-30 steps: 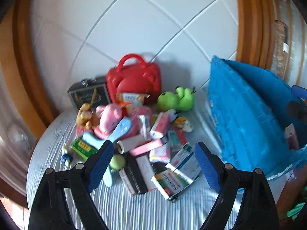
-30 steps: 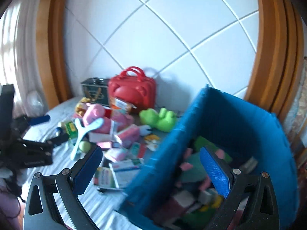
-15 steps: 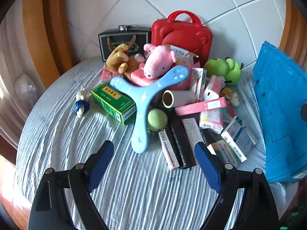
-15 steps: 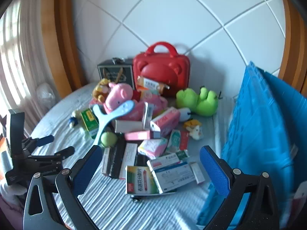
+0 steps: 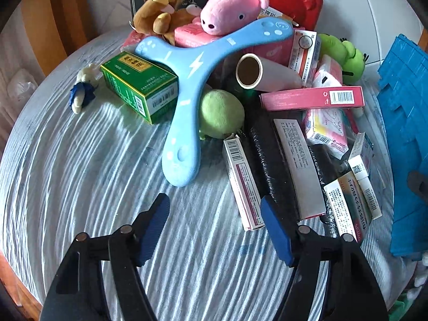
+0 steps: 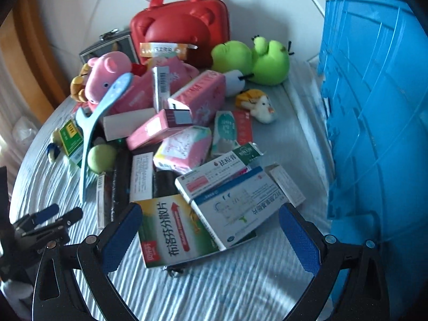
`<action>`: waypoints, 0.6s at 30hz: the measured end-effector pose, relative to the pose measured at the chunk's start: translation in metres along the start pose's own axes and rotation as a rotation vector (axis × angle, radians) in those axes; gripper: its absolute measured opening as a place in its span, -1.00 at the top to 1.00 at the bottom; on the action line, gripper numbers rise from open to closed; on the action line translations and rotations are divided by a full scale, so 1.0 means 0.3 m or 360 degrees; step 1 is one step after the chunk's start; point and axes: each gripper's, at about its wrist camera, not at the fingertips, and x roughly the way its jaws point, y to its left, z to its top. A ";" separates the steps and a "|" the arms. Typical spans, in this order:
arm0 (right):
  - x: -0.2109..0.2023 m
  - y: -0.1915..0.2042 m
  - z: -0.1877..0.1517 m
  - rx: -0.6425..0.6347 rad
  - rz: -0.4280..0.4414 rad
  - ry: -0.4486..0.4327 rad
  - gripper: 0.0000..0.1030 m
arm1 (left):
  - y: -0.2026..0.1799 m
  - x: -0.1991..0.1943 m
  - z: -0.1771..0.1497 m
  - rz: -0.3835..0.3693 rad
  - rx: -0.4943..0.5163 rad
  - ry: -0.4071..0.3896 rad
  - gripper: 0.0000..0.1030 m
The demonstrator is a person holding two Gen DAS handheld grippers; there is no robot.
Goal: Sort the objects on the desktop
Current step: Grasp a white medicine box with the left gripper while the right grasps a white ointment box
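Both grippers hang over the heap of toys and cartons on the striped grey cloth (image 5: 80,174). The left gripper (image 5: 215,211) has just been closing, nothing between its blue pads, near the light blue three-armed foam boomerang (image 5: 187,85). The right gripper (image 6: 210,223) sits wide open around a green and white medicine box (image 6: 171,230), not pressing it, with the blue plastic crate (image 6: 374,107) beside

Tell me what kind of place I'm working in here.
Probably a home, not a workshop: a cloth-covered round table against a white tiled wall with wooden trim, piled with plush toys like the pink pig and medicine boxes.
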 end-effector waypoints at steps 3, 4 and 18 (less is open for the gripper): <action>0.044 -0.013 0.026 0.0032 -0.0025 0.0058 -1.00 | -0.028 0.051 0.015 0.0014 0.0024 0.0047 -0.33; 0.063 -0.020 0.036 0.0048 -0.0032 0.0083 -1.00 | -0.036 0.067 0.020 0.0022 0.0035 0.0063 -0.19; 0.289 -0.066 0.121 0.0243 0.0057 0.0357 -0.51 | -0.021 0.199 0.064 0.0040 0.0093 0.0186 0.11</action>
